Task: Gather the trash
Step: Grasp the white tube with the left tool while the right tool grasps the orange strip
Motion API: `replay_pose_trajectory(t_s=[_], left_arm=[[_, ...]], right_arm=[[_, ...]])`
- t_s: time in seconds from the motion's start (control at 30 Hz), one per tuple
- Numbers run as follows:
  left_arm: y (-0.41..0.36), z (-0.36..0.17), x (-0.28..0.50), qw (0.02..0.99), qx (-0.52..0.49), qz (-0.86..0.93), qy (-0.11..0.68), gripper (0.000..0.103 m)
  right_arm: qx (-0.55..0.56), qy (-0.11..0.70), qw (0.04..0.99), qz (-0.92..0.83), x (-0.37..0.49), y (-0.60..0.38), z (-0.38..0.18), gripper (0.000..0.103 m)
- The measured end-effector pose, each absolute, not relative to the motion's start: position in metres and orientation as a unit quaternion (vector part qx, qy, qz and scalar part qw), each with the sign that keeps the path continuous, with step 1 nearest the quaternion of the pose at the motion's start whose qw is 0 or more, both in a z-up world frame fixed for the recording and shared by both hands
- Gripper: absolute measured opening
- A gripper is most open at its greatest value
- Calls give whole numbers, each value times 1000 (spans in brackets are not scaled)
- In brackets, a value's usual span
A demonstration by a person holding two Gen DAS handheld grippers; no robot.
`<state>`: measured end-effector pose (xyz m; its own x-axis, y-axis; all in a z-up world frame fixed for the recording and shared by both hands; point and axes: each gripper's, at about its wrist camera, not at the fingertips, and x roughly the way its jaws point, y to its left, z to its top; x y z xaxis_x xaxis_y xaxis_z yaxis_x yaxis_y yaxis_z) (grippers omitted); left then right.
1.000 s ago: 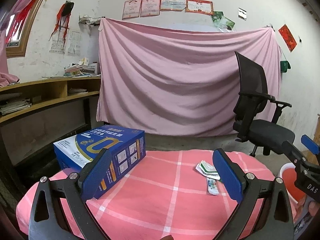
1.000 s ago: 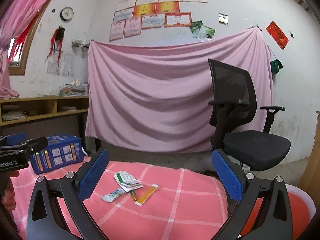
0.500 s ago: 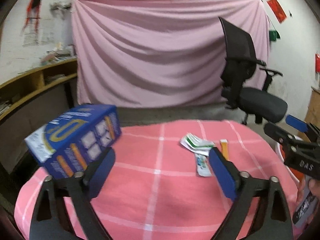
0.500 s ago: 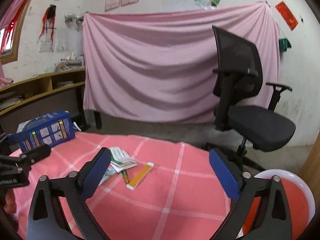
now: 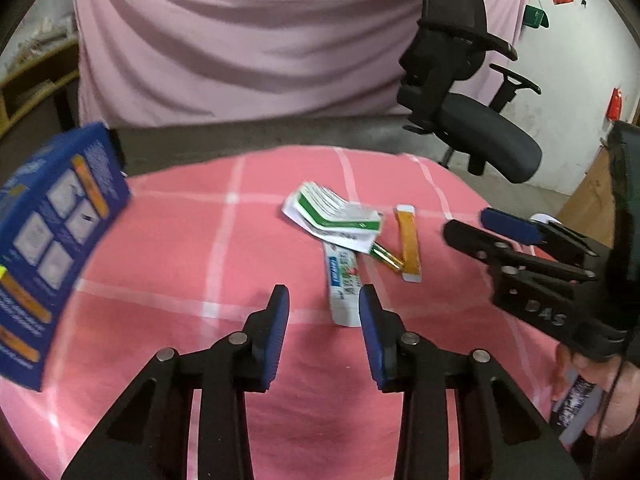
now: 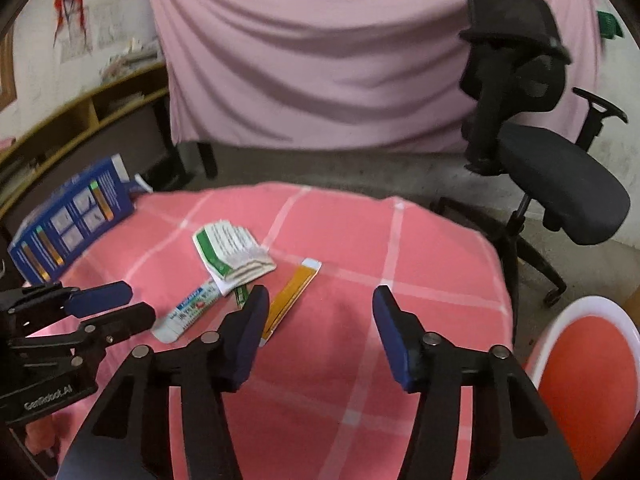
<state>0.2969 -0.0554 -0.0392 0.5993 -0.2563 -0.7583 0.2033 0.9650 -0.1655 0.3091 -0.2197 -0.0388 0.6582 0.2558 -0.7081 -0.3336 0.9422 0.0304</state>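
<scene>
Trash lies on the pink checked tablecloth (image 5: 280, 200): a green-and-white folded packet (image 5: 334, 214), a white tube-like wrapper (image 5: 342, 286), an orange strip (image 5: 409, 243) and a small green stick (image 5: 384, 257). My left gripper (image 5: 323, 312) is open and empty, hovering just short of the white wrapper. My right gripper (image 6: 318, 320) is open and empty, above the cloth to the right of the orange strip (image 6: 290, 300); the packet (image 6: 230, 250) and the wrapper (image 6: 188, 314) lie to its left.
A blue carton (image 5: 48, 240) stands at the table's left edge. A black office chair (image 6: 540, 140) stands behind the table at right. A white-rimmed red bin (image 6: 592, 380) sits off the table's right side. A pink sheet hangs behind.
Both grippers have tilted down and moved forward toward the trash pile. The left gripper's fingers have narrowed; the right gripper's gap is also smaller.
</scene>
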Motion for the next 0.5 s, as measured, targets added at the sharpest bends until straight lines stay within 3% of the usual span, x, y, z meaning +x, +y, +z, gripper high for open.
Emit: replay_pose_trajectory(t_s=[0.13, 0.37, 0.5], left_arm=[[-61, -41, 308, 884, -28, -137, 446, 27], [-67, -47, 320, 877, -13, -128, 464, 8], [-61, -47, 315, 875, -18, -143, 463, 8]], right_arm=[[-52, 389, 904, 169, 313, -219, -41, 46], [-72, 408, 892, 181, 324, -209, -48, 38], [-76, 417, 887, 182, 328, -207, -52, 37]])
